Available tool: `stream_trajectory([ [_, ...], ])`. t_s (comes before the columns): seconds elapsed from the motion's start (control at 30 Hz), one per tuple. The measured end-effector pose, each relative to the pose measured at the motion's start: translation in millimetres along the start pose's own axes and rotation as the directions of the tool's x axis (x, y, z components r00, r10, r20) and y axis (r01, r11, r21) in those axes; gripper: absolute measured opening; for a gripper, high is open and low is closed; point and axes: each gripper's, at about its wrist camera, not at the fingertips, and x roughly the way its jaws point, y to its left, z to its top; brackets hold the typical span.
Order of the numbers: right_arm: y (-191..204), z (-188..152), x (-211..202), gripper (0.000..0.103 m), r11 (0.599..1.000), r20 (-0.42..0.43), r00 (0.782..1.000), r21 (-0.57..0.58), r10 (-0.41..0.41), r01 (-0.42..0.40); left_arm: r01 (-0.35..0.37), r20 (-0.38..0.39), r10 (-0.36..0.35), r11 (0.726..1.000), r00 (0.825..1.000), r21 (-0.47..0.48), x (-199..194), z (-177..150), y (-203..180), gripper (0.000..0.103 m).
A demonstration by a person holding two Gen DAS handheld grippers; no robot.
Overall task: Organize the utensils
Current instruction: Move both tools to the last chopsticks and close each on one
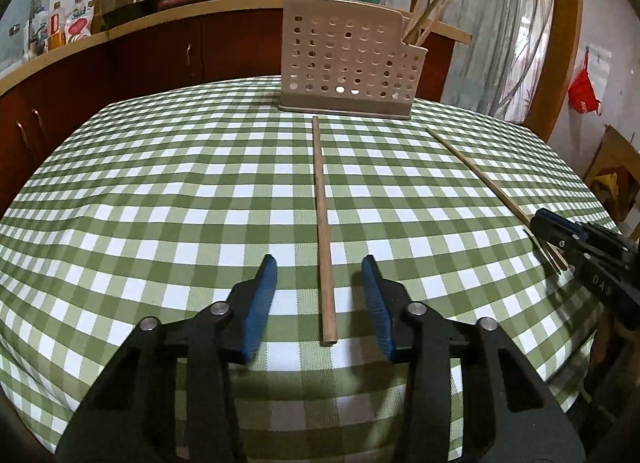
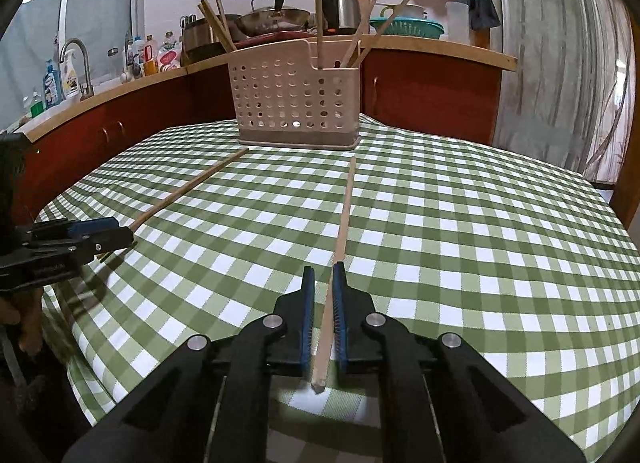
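Two wooden chopsticks lie on the green checked tablecloth. In the left wrist view one chopstick (image 1: 323, 219) runs between the fingers of my open left gripper (image 1: 320, 263), untouched. The other chopstick (image 1: 484, 179) lies to the right, its near end between the fingers of my right gripper (image 1: 550, 231). In the right wrist view that chopstick (image 2: 340, 239) lies between the narrow-set fingers of my right gripper (image 2: 322, 275); the right pad touches it, a small gap shows at the left. The beige perforated utensil holder (image 1: 352, 63) (image 2: 296, 99) stands at the table's far side with several chopsticks upright in it.
A wooden counter (image 2: 120, 87) with red cabinets runs behind the table, carrying pots, bottles and a kettle. A doorway with a curtain (image 1: 500, 23) is at the right. The table (image 2: 500, 247) edge drops off near both grippers.
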Motion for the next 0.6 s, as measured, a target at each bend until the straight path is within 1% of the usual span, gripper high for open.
stream_trajectory([
  [0.07,-1.8,-2.7,-1.4,0.012,1.0,0.001,1.0,0.005,0.0,0.0,-0.002,0.0,0.002,1.0,1.0,0.011,0.1,-0.5,-1.3,0.03],
  [0.13,-2.0,-5.6,-1.9,0.012,1.0,-0.01,1.0,0.005,0.0,0.0,0.0,-0.002,0.0,1.0,1.0,0.019,0.2,-0.5,-2.3,0.022],
  [0.17,-2.3,-7.1,-1.8,0.014,1.0,-0.015,1.0,0.005,0.0,0.0,0.0,-0.003,0.0,1.0,1.0,0.022,0.3,-0.3,-2.5,0.02],
  [0.2,-1.9,-9.6,-3.5,0.017,1.0,-0.01,1.0,0.002,0.0,0.0,0.0,-0.003,0.0,1.0,1.0,0.025,0.2,-0.5,-2.7,0.018],
  [0.23,-1.3,-11.1,-5.4,0.018,1.0,-0.008,1.0,-0.002,0.001,-0.001,0.001,-0.004,0.0,1.0,1.0,0.026,0.5,-0.2,-3.0,0.017],
  [0.27,-0.5,-12.8,-7.3,0.021,1.0,-0.007,1.0,-0.009,-0.006,0.006,0.001,-0.004,0.0,1.0,1.0,0.027,0.3,-0.3,-2.8,0.014],
  [0.4,-0.5,-18.3,-11.5,0.021,1.0,-0.007,1.0,-0.01,-0.007,0.007,0.0,-0.005,0.0,1.0,1.0,0.025,0.8,0.0,-1.7,0.007],
  [0.43,-0.5,-18.6,-11.9,0.021,1.0,-0.006,1.0,-0.008,-0.007,0.007,-0.001,-0.005,0.001,1.0,1.0,0.024,0.8,0.0,-1.6,0.007],
  [0.47,-0.4,-18.6,-12.2,0.02,1.0,-0.007,1.0,-0.006,-0.006,0.006,-0.001,-0.005,0.001,1.0,1.0,0.023,0.9,-0.1,-1.3,0.007],
  [0.5,-0.6,-18.7,-12.2,0.014,1.0,-0.008,1.0,-0.005,-0.006,0.006,-0.002,-0.005,0.002,1.0,1.0,0.025,0.9,-0.1,-1.3,0.007],
  [0.53,-0.5,-18.4,-12.2,0.012,1.0,-0.009,1.0,-0.005,-0.004,0.004,-0.001,-0.005,0.002,1.0,1.0,0.025,0.9,-0.2,-1.2,0.007],
  [0.6,1.3,-18.1,-12.9,0.009,1.0,-0.01,1.0,-0.009,-0.014,0.014,-0.001,-0.005,0.001,1.0,1.0,0.024,0.9,-0.5,-0.7,0.007],
])
